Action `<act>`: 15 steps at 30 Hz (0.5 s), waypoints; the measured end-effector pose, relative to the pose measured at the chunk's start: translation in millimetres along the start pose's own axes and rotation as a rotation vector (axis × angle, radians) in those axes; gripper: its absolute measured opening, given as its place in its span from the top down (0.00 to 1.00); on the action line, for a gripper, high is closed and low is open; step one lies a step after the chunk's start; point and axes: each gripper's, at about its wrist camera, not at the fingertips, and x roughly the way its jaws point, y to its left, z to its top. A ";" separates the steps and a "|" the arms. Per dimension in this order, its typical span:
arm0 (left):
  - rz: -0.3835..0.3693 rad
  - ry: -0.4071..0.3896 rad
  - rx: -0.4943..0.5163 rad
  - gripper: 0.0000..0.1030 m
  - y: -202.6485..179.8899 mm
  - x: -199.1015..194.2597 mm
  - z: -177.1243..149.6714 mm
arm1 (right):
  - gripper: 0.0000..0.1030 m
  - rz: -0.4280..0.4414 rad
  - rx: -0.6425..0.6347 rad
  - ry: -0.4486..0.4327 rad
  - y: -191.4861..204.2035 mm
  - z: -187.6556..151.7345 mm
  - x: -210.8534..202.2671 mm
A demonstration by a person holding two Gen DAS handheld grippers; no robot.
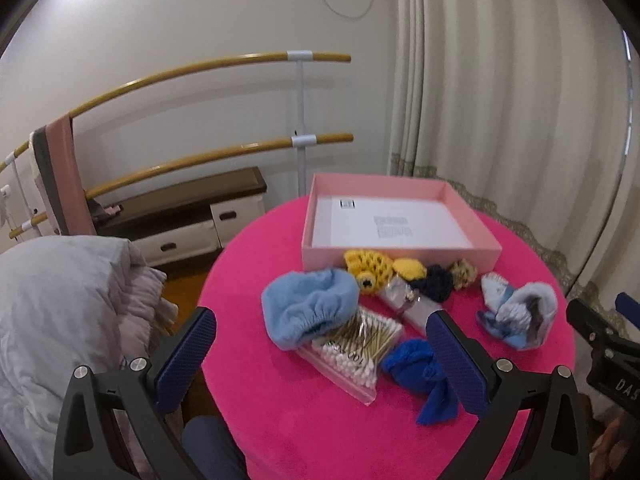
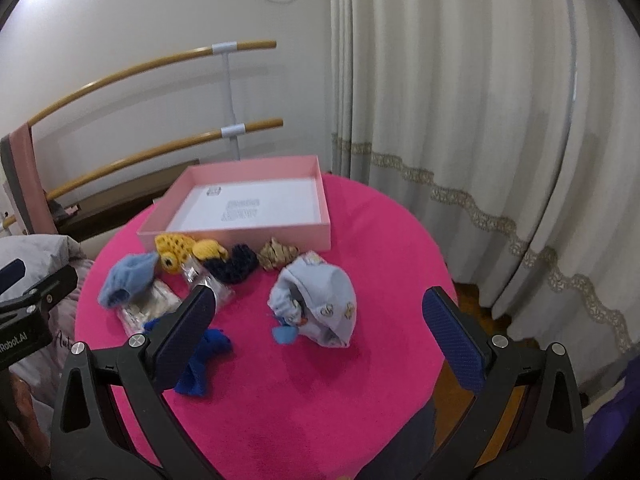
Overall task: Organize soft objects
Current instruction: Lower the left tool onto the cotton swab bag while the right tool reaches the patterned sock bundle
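Observation:
A round pink table (image 1: 320, 420) holds an open pink box (image 1: 400, 254) at its far side, with only a white sheet inside. In front of it lie a light blue fleece cap (image 1: 310, 308), a yellow crochet toy (image 1: 366, 270), a dark navy knit piece (image 1: 438, 282), a tan woven piece (image 1: 464, 274), a royal blue cloth (image 1: 416, 368) and a pale blue printed baby hat (image 2: 316, 304). My left gripper (image 1: 320, 356) is open above the table's near left. My right gripper (image 2: 316, 336) is open, just in front of the baby hat.
A bag of cotton swabs (image 1: 352, 356) lies partly under the fleece cap. A clear wrapped packet (image 1: 404, 300) lies mid-table. Cream curtains (image 2: 480, 120) hang right. Wooden barre rails (image 1: 200, 76) and a low cabinet (image 1: 192, 216) stand behind. Grey bedding (image 1: 60, 300) is at left.

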 end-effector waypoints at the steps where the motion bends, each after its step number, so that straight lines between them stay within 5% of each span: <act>1: 0.001 0.012 0.003 0.00 0.2 6.3 -2.1 | 0.00 -0.002 0.000 0.008 -0.5 -1.4 2.8; 15: -0.003 0.155 0.040 0.00 0.1 101.3 -24.4 | 0.00 -0.001 -0.003 0.114 -2.7 -8.8 49.6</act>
